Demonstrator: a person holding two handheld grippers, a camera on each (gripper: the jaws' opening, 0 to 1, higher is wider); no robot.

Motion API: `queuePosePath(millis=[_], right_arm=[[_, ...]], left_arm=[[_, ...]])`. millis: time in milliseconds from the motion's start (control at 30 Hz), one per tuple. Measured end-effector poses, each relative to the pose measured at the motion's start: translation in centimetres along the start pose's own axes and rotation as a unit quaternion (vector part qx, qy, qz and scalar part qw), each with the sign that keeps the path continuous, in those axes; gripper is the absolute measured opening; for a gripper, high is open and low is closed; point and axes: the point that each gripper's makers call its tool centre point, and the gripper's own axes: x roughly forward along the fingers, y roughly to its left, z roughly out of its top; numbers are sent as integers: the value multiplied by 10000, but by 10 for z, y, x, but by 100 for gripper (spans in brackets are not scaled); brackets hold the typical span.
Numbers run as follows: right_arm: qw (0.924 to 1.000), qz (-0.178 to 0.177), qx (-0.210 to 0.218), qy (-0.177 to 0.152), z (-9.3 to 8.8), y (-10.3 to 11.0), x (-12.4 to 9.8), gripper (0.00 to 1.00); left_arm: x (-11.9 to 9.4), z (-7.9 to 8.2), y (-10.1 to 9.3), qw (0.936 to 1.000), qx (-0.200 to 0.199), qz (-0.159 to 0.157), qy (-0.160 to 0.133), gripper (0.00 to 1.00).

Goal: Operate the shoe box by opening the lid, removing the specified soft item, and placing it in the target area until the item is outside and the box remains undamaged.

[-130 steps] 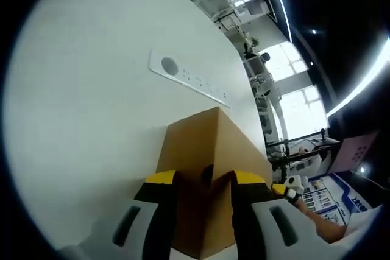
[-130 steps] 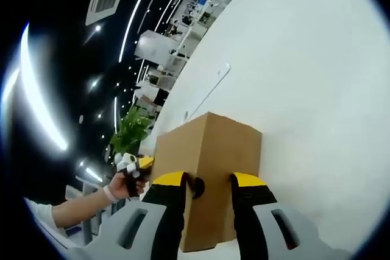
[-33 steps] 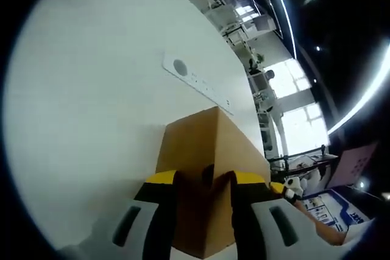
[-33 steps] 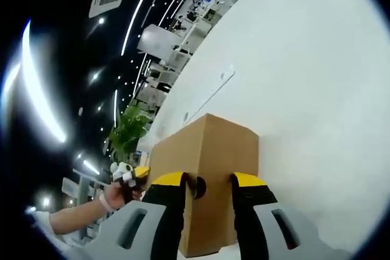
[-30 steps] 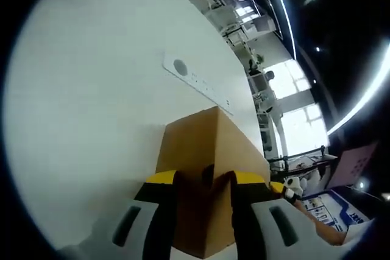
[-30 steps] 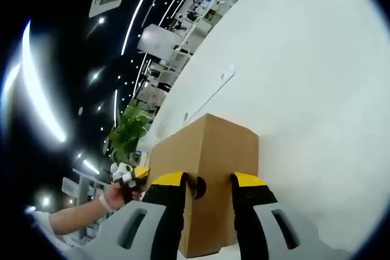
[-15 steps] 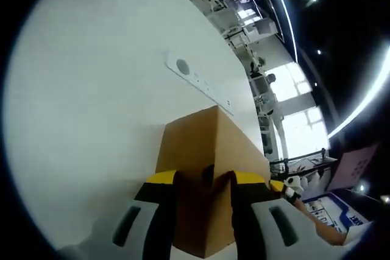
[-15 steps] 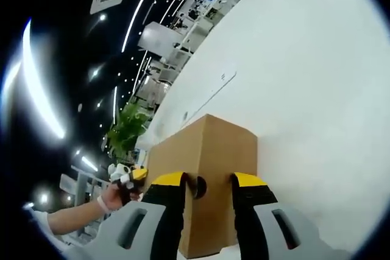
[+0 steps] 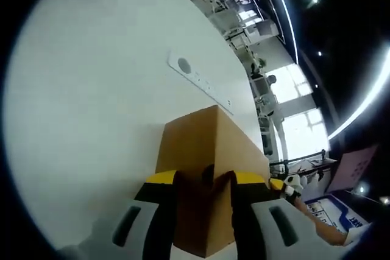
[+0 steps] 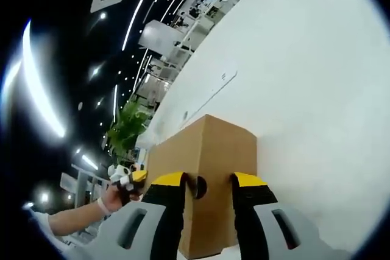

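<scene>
I have the brown cardboard shoe box (image 9: 207,150) between my two grippers, one at each end, on a broad white table (image 9: 91,101). In the left gripper view the left gripper (image 9: 204,181) has its yellow-tipped jaws drawn close together on the near upper edge of the box, at a corner, and they look clenched on the cardboard rim there, though I cannot tell whether it is the lid's lip or the box wall that they pinch. In the right gripper view the right gripper (image 10: 207,184) meets the opposite end of the shoe box (image 10: 210,150) the same way, jaws narrowed on either side of a small dark round hole in the end face, touching the board. So the box's long axis runs from one gripper to the other, and each camera looks along it toward the other hand (image 10: 119,190), which shows low at the far end. The lid looks closed; I see no soft item yet, so I judge it is inside. The move turns on lifting both ends evenly, straight away from the table. There is open table on the far side and around the box; a long flush strip (image 9: 201,80) with a round mark lies well apart, no obstacle.
</scene>
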Motion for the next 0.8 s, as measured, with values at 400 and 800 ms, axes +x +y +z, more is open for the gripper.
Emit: queuePosePath(millis=[400, 800], right_arm=[[10000, 8, -49, 45, 5, -1, 4, 29], [9999, 24, -95, 73, 8, 0, 6, 29]], left_arm=[[-2, -4, 0, 10000, -57, 5, -79, 33], [-5, -9, 1, 9998, -122, 25, -147, 33]])
